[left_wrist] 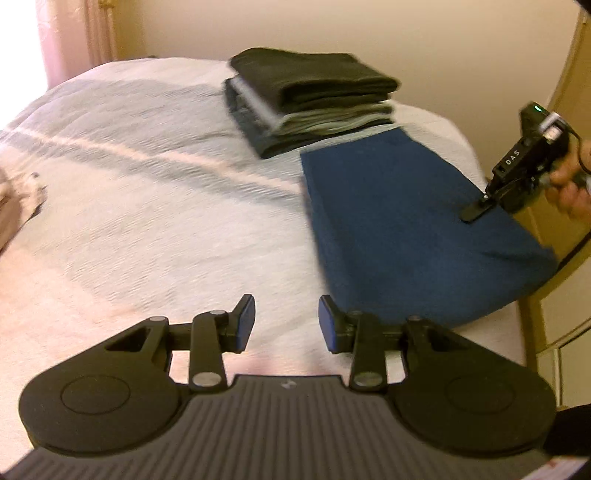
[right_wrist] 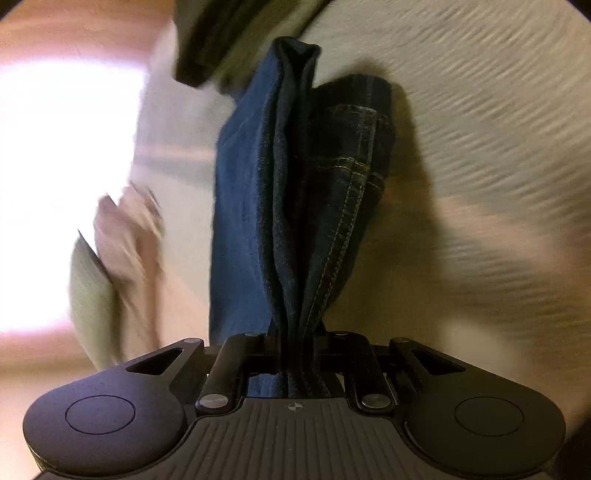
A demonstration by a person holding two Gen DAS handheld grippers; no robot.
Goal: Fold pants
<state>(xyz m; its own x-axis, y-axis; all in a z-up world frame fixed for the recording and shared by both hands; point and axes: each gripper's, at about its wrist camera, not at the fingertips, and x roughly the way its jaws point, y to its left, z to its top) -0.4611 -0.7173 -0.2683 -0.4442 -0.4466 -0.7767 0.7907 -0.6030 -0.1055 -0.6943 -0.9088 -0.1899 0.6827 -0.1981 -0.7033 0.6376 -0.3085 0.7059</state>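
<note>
**A:** How are the grippers posed?

**B:** The left gripper (left_wrist: pixel 287 323) is held low over the near part of the bed (left_wrist: pixel 147 206), its blue-padded fingers (left_wrist: pixel 246 321) spread apart with nothing between them. The right gripper (left_wrist: pixel 476 212) is seen at the bed's right edge, angled down onto the cloth and held by a hand (left_wrist: pixel 570 192). In its own view, the right gripper (right_wrist: pixel 295 354) is clamped on a bunched fold of the pants (right_wrist: pixel 295 206).

**A:** What surface and room are shown?

**B:** A bed covered by a pale textured spread is shown, with a cream wall (left_wrist: pixel 443 44) behind it. A pink curtain (left_wrist: pixel 62 33) is seen at the far left. A stack of folded clothes (left_wrist: pixel 310 99), dark on top, is placed near the far edge.

**A:** Where are the pants, and how are they aligned?

**B:** The folded blue denim pants (left_wrist: pixel 406 229) are laid along the bed's right edge, just beside the stack. Their long axis runs from the near edge toward the far edge.
</note>
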